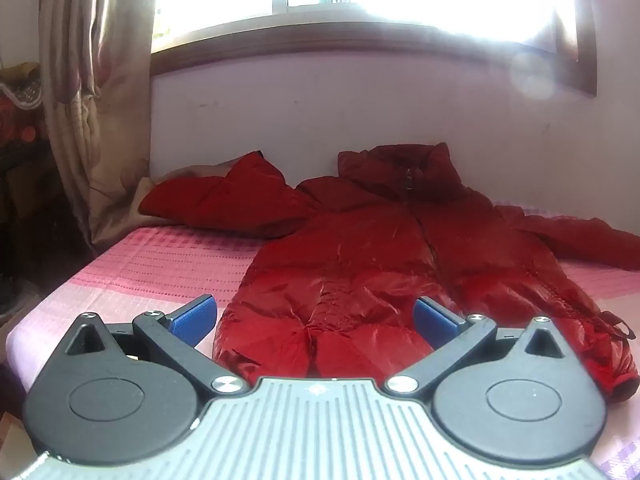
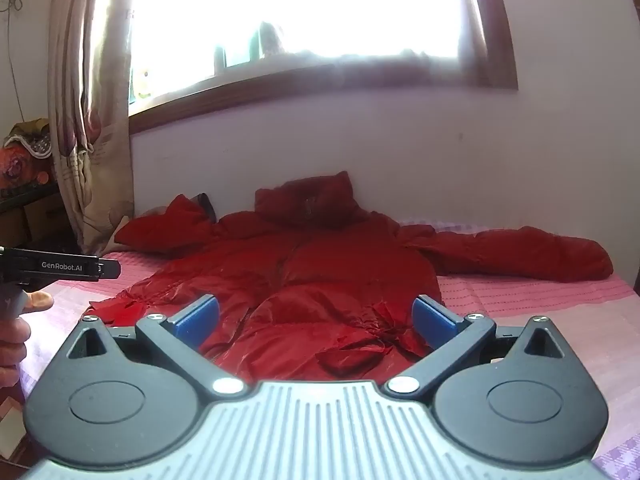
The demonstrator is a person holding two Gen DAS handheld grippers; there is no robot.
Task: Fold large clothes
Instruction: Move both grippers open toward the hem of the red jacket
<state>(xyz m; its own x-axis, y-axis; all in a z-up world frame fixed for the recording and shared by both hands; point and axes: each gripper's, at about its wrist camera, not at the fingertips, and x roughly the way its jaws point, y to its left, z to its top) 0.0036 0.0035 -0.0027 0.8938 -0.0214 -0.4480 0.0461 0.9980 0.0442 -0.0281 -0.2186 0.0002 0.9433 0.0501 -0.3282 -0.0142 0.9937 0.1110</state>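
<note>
A big red coat (image 1: 400,264) lies flat on the bed (image 1: 160,264), front up. The bed has a pink cover. The collar of the coat is at the far side, close to the wall (image 1: 320,112). One sleeve (image 2: 520,252) goes out to the right of the coat on the bed. The other sleeve (image 1: 224,204) goes out to the left and is bunched up. The bottom of the coat is the near part.

The left gripper (image 1: 316,316) is above the near part of the coat. Its blue pads (image 1: 196,316) are wide apart and hold nothing.

The right gripper (image 2: 316,316) is also above the near part of the coat. Its blue pads (image 2: 432,316) are wide apart and hold nothing too.

A hand (image 2: 16,328) is left of the coat, holding the black left gripper.

A window (image 2: 296,12) is above the coat, very bright. A curtain (image 2: 92,120) hangs to the left of the coat.
</note>
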